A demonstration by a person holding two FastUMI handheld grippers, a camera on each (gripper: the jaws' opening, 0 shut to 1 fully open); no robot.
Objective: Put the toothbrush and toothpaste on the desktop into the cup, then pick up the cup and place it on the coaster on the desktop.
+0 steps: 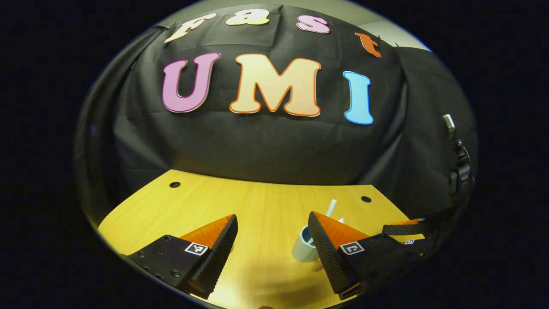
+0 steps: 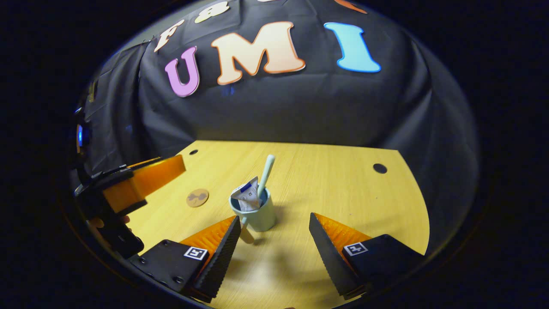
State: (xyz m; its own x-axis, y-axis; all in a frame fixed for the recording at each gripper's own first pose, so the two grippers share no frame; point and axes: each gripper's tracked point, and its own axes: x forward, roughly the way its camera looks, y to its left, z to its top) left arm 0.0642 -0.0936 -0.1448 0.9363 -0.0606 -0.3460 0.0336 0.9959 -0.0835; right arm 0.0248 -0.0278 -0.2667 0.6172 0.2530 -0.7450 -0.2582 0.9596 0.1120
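The cup (image 2: 253, 214) – upright, toothbrush (image 2: 266, 171) and toothpaste (image 2: 246, 196) inside – stands at eleven o'clock of the open, empty right claw (image 2: 274, 240) – the nearer one; the left claw (image 1: 272, 240) is open too.

Standing upright on the wooden desktop (image 2: 343, 189): a pale blue-green cup (image 2: 256, 213), handle facing the near side. Leaning inside it, a pale mint toothbrush (image 2: 266, 171), sticking up well past the rim and tilting rightward. Sitting beside it in the same cup, a white toothpaste (image 2: 246, 195) tube with a blue patch, crimped end poking above the rim. Lying flat to the cup's left and a little farther back, well apart from it, a small round brown coaster (image 2: 197, 198).
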